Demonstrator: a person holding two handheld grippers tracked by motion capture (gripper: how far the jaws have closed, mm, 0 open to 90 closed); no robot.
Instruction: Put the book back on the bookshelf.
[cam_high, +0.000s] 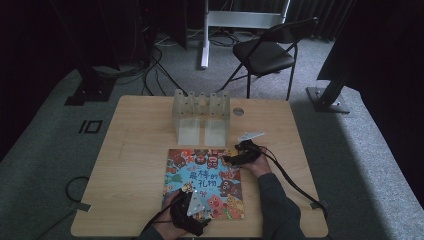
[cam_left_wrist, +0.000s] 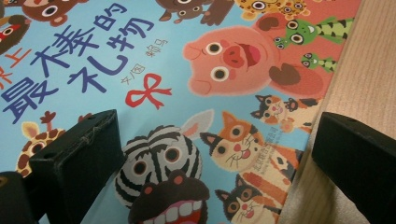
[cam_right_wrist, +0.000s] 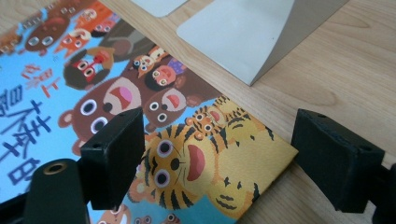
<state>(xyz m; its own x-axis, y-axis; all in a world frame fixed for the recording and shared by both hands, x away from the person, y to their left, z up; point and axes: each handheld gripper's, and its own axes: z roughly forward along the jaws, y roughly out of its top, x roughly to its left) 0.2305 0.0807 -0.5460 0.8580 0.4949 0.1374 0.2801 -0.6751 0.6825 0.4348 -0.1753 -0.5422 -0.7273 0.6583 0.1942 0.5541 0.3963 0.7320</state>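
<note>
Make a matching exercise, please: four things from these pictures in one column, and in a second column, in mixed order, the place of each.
1. picture book
2. clear plastic rack
3. left gripper
4. right gripper

a. over the book's near edge
b. at the book's far right corner
c. flat on the table, nearest the person
d. standing on the table beyond the book

Pairs: 1-c, 2-d, 3-a, 4-b
</note>
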